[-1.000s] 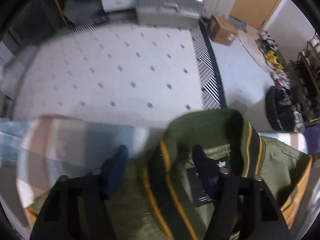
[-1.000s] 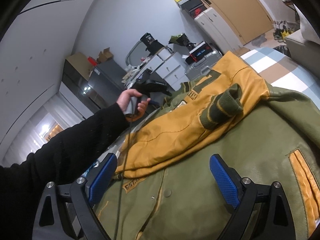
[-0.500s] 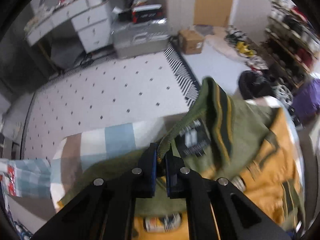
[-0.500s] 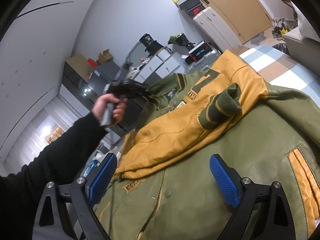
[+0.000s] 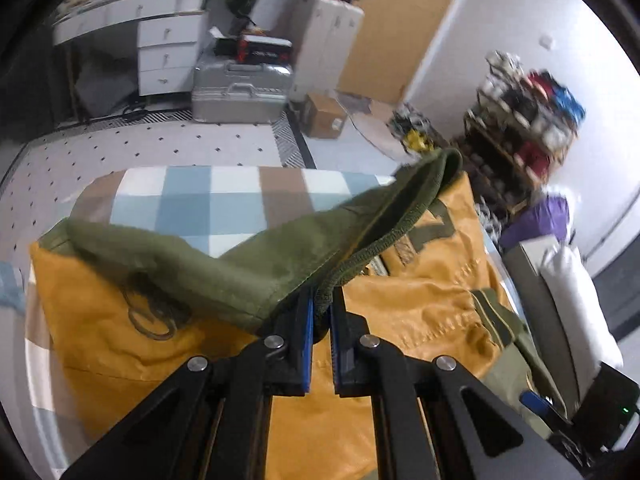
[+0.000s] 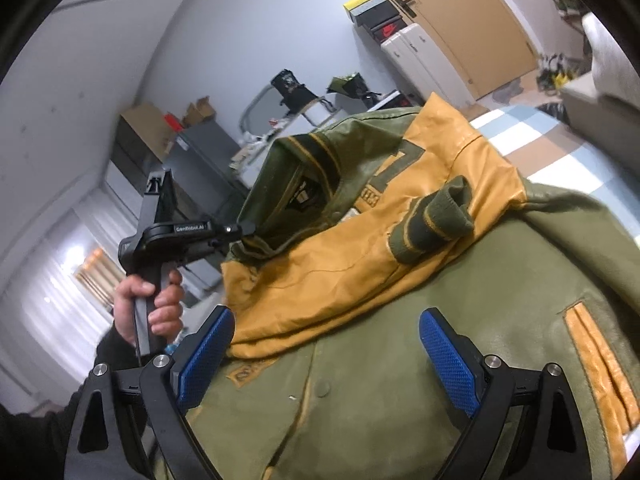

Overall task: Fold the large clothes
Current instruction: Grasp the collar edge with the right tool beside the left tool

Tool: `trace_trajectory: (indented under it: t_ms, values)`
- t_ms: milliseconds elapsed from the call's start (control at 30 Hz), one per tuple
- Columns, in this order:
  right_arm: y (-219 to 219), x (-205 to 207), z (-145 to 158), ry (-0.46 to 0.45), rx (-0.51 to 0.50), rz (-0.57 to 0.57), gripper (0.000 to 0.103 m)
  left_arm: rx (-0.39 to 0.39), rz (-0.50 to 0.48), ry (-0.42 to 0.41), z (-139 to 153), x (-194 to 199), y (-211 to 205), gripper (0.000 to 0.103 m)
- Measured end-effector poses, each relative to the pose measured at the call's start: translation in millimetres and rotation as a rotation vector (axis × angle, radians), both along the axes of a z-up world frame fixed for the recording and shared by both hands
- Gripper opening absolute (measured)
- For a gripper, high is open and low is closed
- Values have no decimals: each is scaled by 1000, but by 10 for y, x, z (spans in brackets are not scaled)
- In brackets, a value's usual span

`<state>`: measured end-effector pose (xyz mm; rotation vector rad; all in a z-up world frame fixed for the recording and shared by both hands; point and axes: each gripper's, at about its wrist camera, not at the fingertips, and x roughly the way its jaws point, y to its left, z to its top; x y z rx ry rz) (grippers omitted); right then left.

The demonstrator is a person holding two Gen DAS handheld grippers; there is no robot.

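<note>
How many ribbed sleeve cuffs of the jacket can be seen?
1: a green ribbed cuff with yellow stripes lies on the yellow sleeve folded across the jacket's front. The other cuff may be hidden.

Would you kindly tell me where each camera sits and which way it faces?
Left wrist: behind the left tongs, shut on the collar; looks along the jacket toward the floor and shelves.
Right wrist: behind the open right tongs, low over the jacket; looks toward the wall; the left hand shows, holding the left tongs.
Shared: jacket, its collar, left tongs.
</note>
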<state>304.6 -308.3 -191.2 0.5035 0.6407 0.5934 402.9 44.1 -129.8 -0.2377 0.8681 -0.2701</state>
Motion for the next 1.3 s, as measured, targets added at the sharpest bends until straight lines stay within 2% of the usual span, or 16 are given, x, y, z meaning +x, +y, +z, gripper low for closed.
trace_trajectory:
  t_ms: [33, 133, 200, 300, 367, 467, 567, 633, 700, 767, 800, 833, 1067, 1133, 1233, 1300]
  values:
    - [56, 14, 89, -6, -43, 1, 96, -14, 17, -28, -4, -12, 0, 3]
    - [388, 182, 558, -82, -295, 1, 96, -75, 47, -79, 57, -156, -20, 3]
    - [693, 438, 868, -146, -459, 6, 100, -79, 55, -125, 43, -203, -50, 3]
    - [1123, 960, 1047, -193, -642, 8, 102, -143, 61, -156, -93, -203, -9, 3]
    - [1379, 1326, 1024, -179, -706, 49, 101, -205, 46, -145, -186, -170, 76, 3]
    - [1757, 1850, 924, -150, -851, 69, 100, -213, 5, -141, -200, -101, 115, 3]
    - [2003, 2190, 788, -141, -974, 65, 98, -277, 7, -101, -264, -15, 176, 3]
    - [2197, 2360, 652, -150, -1083, 107, 79, -277, 7, -98, -274, -6, 148, 3]
    - [2300, 2477, 541, -156, -1154, 101, 77, -259, 7, -95, -262, -14, 107, 3]
    - [2332, 2529, 460, -132, -1167, 119, 52, -248, 6, -98, -259, -27, 79, 3]
    - [2348, 2534, 426, -116, -1189, 122, 27, -246, 11, -96, -257, -31, 78, 3]
    - [2357, 2539, 405, -119, -1231, 100, 19, -254, 14, -98, -267, -42, 98, 3]
    - [2147, 2271, 730, -178, -1090, 57, 14, -298, 44, -145, -118, -229, 181, 3]
    - [2064, 2058, 877, -223, -1051, 33, 14, -295, 44, -182, -10, -334, 157, 3]
    - [1891, 1747, 1038, -206, -941, 55, 13, -323, 16, -240, 150, -569, 96, 3]
    - [1753, 1456, 1128, -246, -901, 53, 12, -313, -5, -253, 241, -729, -1, 3]
